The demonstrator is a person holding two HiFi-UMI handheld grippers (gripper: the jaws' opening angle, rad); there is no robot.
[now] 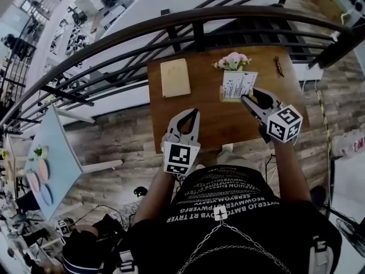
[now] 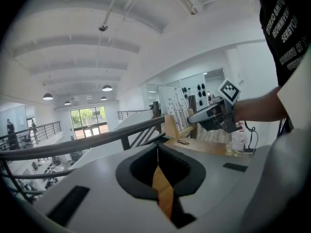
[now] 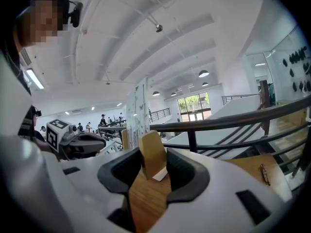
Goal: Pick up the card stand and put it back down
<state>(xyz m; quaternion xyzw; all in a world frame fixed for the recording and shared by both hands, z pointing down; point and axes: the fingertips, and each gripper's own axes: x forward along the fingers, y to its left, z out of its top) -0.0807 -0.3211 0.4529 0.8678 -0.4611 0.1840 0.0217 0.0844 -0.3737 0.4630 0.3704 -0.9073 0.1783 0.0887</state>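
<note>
Wooden table (image 1: 217, 124), set against a dark metal railing (image 1: 194, 24). Card stand (image 1: 236, 84) – a pale wooden base holding an upright white printed card – stands toward the table's far right part, with a bunch of pink flowers (image 1: 234, 59) just behind it. Right gripper (image 1: 245, 100): jaws narrowed round a wooden block of the card stand, at the card's near right corner, and both pads appear to touch that block. Whether the base rests on the table or is just clear of it cannot be told. Left gripper (image 1: 193, 114): jaws closed together, nothing between them, only a thin slit showing the tabletop. It is held over the table's near middle, well apart from the card stand. Cream pad (image 1: 175, 77): lying flat on the far left part of the table, apart from both grippers. Small dark item (image 1: 279, 66) – possibly folded spectacles – near the far right edge.
</note>
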